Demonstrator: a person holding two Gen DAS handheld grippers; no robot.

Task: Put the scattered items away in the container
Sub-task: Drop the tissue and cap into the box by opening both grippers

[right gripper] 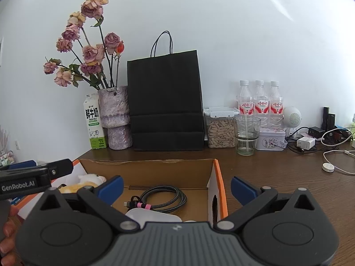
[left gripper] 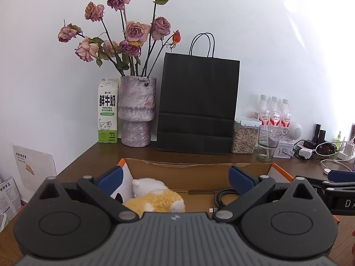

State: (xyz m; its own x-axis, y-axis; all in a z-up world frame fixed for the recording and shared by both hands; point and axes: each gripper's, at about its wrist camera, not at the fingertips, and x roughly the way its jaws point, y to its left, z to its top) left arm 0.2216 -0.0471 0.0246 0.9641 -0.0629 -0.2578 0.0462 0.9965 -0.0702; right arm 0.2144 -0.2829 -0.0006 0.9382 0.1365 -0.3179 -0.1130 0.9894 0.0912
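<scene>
Brown wood-grain table (right gripper: 277,177) carries an open cardboard box (right gripper: 155,168), orange-edged with corrugated walls, which serves as the container. Behind it and not part of the job: black paper bag (right gripper: 165,102), rough mauve vase (left gripper: 136,110) with dried roses. Inside the box, left end: yellow-and-white plush toy (left gripper: 155,197), soft, light, compressible; best pinched across the body, no slip risk. Middle of the box floor: coiled braided cable (right gripper: 164,196) held by a pink tie, light, floppy, stiff only as a bundle; take it across the coil near the tie so it does not uncoil. Nearest the right camera: white rounded-corner item (right gripper: 155,216), smooth and looks hard, partly hidden, can't tell what it is; likely slippery, grip its edges. Left gripper (left gripper: 175,178) spread wide over the plush, holding nothing. Right gripper (right gripper: 177,188) also spread wide over the cable, empty. Small white puck (right gripper: 328,168) on a cord lies on the table right of the box, well apart.
</scene>
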